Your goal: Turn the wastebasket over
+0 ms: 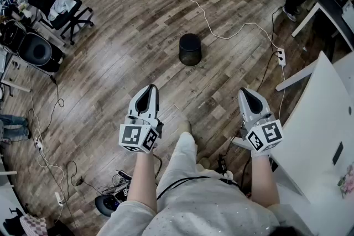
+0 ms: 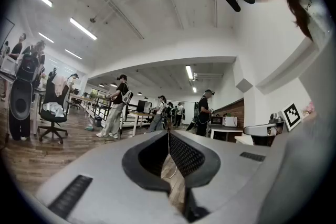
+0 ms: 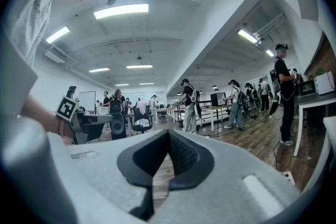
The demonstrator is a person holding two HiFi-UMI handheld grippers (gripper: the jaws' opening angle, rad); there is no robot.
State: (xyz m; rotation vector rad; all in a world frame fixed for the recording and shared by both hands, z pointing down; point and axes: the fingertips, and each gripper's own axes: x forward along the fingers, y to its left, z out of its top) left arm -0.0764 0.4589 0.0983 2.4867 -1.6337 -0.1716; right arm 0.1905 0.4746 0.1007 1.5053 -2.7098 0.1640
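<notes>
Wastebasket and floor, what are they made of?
The wastebasket looks like matte black plastic or metal. It is too small here to tell which, and it shows no shine. The floor looks like wood or wood-look planks, with brown-grey streaky grain, long board seams and a slight sheen in paler patches.

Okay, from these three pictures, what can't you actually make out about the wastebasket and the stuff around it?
- Wastebasket, head view: too small and uniformly black to tell whether its open end faces up or down.
- Gripper views: the wastebasket does not show; the bodies of the left gripper and right gripper cover the near floor.
- White table, head view: cut off by the right edge.
</notes>
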